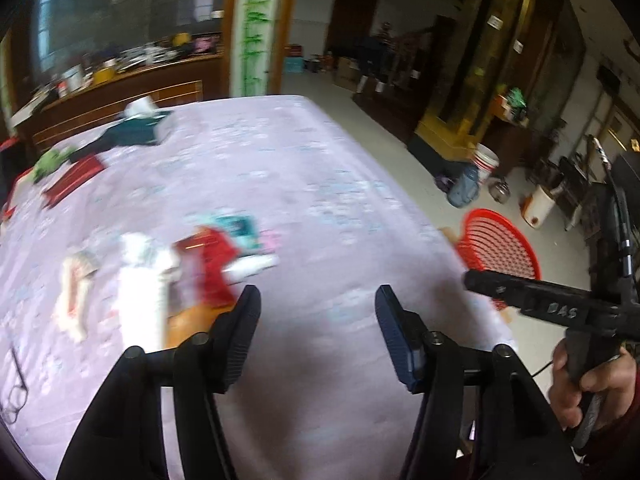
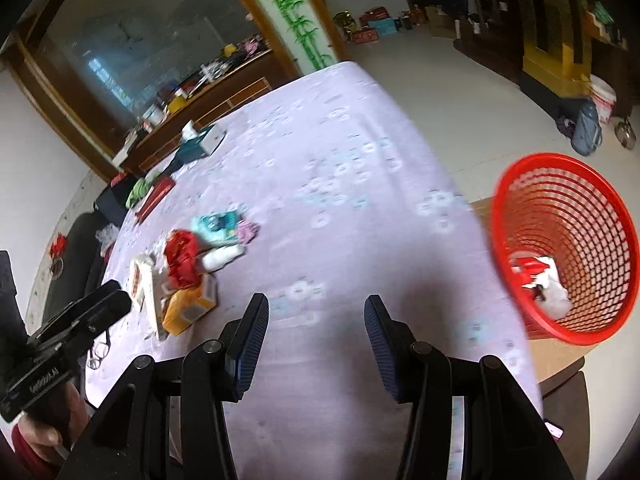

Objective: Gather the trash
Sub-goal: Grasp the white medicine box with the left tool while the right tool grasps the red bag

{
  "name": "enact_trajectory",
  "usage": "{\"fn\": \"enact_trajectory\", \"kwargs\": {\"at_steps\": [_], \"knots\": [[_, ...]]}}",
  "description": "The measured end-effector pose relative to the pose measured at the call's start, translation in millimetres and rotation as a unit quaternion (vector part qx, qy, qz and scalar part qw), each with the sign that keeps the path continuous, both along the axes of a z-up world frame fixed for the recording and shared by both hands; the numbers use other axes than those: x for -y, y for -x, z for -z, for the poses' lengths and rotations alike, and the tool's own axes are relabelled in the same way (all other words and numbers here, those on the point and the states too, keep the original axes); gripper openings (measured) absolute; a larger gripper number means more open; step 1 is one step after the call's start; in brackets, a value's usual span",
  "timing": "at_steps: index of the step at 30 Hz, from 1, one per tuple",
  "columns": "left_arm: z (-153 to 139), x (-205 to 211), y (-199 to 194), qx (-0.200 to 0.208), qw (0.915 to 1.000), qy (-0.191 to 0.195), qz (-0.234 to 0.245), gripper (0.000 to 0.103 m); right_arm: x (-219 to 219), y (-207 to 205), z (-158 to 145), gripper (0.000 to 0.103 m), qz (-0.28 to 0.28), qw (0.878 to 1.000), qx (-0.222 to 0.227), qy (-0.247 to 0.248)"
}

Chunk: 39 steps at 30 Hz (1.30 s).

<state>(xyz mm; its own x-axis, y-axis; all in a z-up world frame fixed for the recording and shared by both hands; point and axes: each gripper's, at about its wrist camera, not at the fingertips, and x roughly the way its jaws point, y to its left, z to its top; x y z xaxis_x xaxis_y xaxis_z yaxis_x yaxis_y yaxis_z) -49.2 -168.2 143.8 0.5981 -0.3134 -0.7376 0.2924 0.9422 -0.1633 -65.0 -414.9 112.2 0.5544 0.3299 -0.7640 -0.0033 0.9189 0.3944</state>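
Trash [image 2: 188, 280] lies in a heap on the table [image 2: 340, 160], well to the left of the red basket [image 2: 568, 248]. The basket stands just past the table's right edge, with some trash inside. Left gripper [image 1: 318, 312] and right gripper [image 2: 316, 320] hang over the table, jaws wide, holding nothing.

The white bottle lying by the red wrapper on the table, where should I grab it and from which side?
Grip the white bottle across the middle of its body, coming down from above with the left tongs, which are open and nearer to it. It lies on its side on the table, so the round body is the widest clear part. The red wrapper crowds its left end, so stay toward the free right end.
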Motion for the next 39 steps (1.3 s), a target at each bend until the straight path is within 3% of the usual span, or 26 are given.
{"fn": "enact_trajectory", "kwargs": {"at_steps": [6, 11, 13, 17, 22, 23, 24, 25, 31, 39], "knots": [[30, -93, -7, -0.027, 0.9972, -0.029, -0.064, 0.070, -48, -5, 0, 0.054, -0.020, 1.000, -0.009, 0.009], [61, -137, -24, -0.078, 0.9933, -0.007, -0.085, 0.070, -72, -8, -4, 0.055, -0.022, 0.999, -0.009, 0.022], [69, -139, -31, -0.088, 0.9936, 0.005, -0.070, 0.071, -77, -10, -4, 0.055, -0.020, 0.999, -0.012, 0.026], [85, -131, -44, -0.104, 0.9935, -0.010, -0.046, 0.071, -83, -13, -3, 0.055, -0.018, 0.999, -0.020, 0.033], [100, -126, -57, -0.106, 0.9934, -0.005, -0.043, 0.071, -90, -19, -4, 0.058, -0.024, 0.999, -0.024, 0.039], [103, -125, -61, -0.108, 0.9933, -0.003, -0.040, 0.068, -93, -21, -5, 0.059, -0.028, 0.999, -0.026, 0.036], [104, -124, -62, -0.109, 0.9933, 0.000, -0.037, 0.056, -96, -23, -4, 0.059, -0.033, 0.999, -0.027, 0.032], [106, -123, -62, -0.111, 0.9933, 0.002, -0.034, 0.054, -99, -25, -4, 0.060, -0.037, 0.999, -0.028, 0.028], [96, -124, -55, -0.085, 0.9961, -0.001, -0.025, 0.054, -131, -43, 1, 0.069, -0.070, 0.997, -0.032, 0.014], [71, -149, -33, -0.062, 0.9971, 0.009, -0.042, 0.054, -185, -85, 25, 0.071, -0.108, 0.993, -0.036, 0.015]]}}
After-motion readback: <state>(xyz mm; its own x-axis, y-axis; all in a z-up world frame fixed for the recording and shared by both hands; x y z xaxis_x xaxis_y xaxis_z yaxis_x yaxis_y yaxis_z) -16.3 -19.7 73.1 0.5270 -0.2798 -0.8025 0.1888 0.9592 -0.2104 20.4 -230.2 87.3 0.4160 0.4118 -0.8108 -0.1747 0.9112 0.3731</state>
